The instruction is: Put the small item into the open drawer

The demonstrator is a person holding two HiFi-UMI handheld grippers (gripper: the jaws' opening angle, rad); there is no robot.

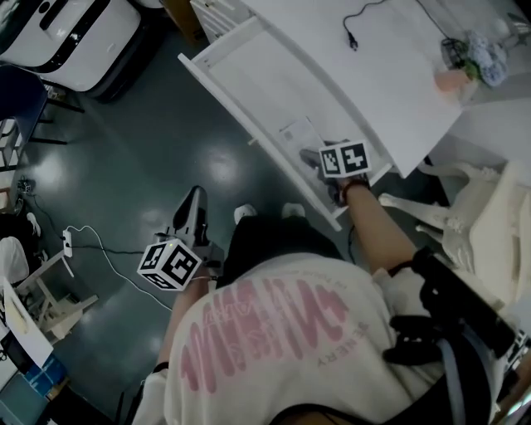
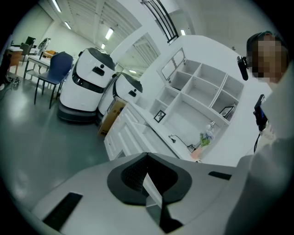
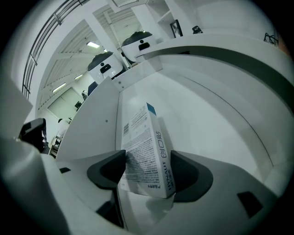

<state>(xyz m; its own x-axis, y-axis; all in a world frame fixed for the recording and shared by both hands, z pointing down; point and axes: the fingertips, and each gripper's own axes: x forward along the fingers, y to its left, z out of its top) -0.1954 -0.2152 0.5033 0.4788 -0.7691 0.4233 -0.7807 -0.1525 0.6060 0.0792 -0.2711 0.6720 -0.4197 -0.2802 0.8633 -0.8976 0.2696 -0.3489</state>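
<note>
bare drawer (image 3: 216, 110) floor beyond the small box (image 3: 144, 151)

From up top I see the right gripper (image 1: 319, 156), marker cube facing up, reaching into the long white open drawer (image 1: 249, 75). A small white printed box (image 1: 299, 133) sits right at its tip, though I can't tell from this angle how the jaws stand. The left gripper (image 1: 196, 199) hangs well apart from all that, over the dark teal glossy floor (image 1: 149, 141), pointing away from the body. The white desktop (image 1: 390, 75) above the drawer carries a loose black cable (image 1: 357, 25) and a pink pot (image 1: 452, 81) with a plant. A white power strip (image 1: 68, 242) lies on the floor at left.
</note>
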